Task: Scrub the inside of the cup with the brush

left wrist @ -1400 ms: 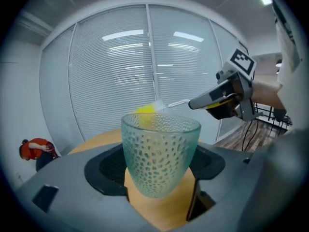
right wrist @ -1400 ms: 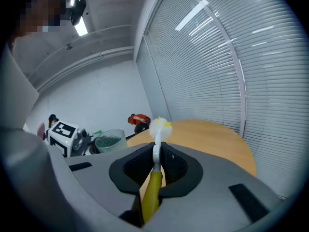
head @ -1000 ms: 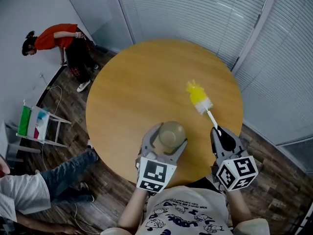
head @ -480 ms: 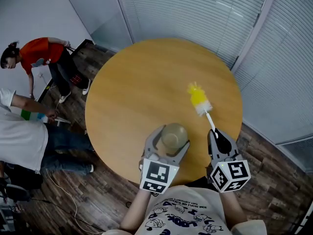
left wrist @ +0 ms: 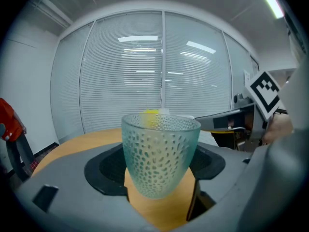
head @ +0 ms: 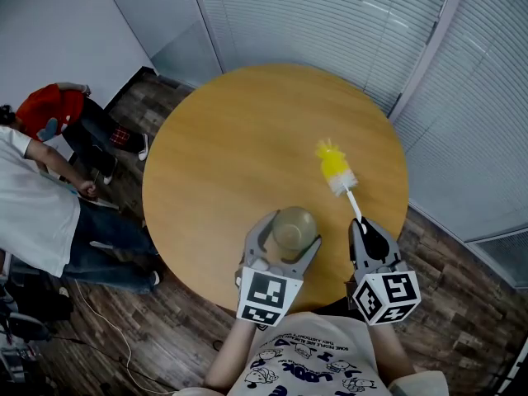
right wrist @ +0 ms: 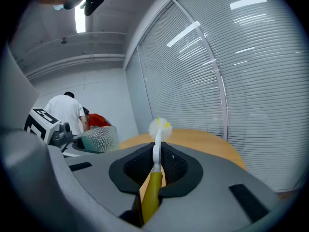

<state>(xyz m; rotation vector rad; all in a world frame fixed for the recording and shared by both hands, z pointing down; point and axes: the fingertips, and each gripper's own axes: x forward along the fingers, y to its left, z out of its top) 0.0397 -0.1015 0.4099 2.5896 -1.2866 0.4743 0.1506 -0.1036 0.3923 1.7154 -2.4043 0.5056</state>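
A dimpled clear glass cup (left wrist: 160,156) stands upright between the jaws of my left gripper (left wrist: 159,178), which is shut on it; in the head view the cup (head: 293,228) sits at the near edge of the round wooden table (head: 247,147). My right gripper (right wrist: 155,170) is shut on the yellow handle of the brush (right wrist: 153,178). The brush's white stem and yellow-white bristle head (head: 335,167) point away over the table, to the right of the cup and apart from it. My right gripper (head: 365,232) is right of my left gripper (head: 280,246).
Closed window blinds (head: 346,23) run behind the table. A person in a white shirt (head: 33,213) and a person in red (head: 54,106) are on the wooden floor at the left. The left gripper's marker cube (right wrist: 43,122) shows beside the cup in the right gripper view.
Both grippers have held nearly still with cup and brush. The people at the left moved: the one in white stepped in, the one in red shifted toward the left edge.
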